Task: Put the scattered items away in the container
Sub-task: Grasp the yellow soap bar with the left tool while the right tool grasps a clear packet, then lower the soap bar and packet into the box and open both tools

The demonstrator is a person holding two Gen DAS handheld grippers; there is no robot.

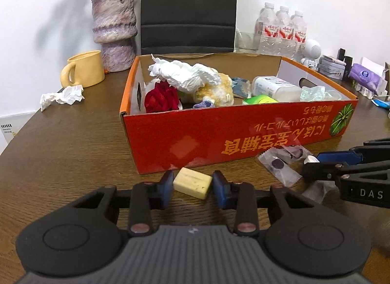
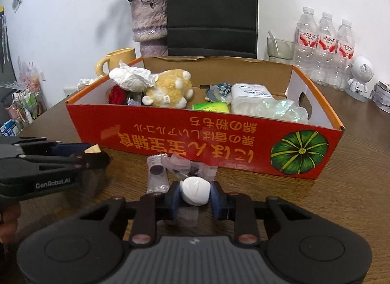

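The red cardboard box point(image 1: 219, 135) stands on the wooden table and holds a plush toy, tissue, a red cloth and packets; it also shows in the right wrist view point(image 2: 170, 132). My left gripper point(image 1: 193, 184) is shut on a pale yellow block point(image 1: 192, 182) just in front of the box, low over the table. My right gripper point(image 2: 195, 192) is shut on a white rounded object point(image 2: 195, 190) in front of the box. Clear snack wrappers point(image 2: 158, 174) lie on the table between the grippers; they also show in the left wrist view point(image 1: 280, 164).
A crumpled tissue point(image 1: 62, 96) lies left of the box by a yellow mug point(image 1: 84, 69) and a purple vase point(image 1: 114, 30). Water bottles point(image 2: 324, 52), a white toy robot point(image 2: 359, 76) and a black chair point(image 2: 212, 13) stand behind.
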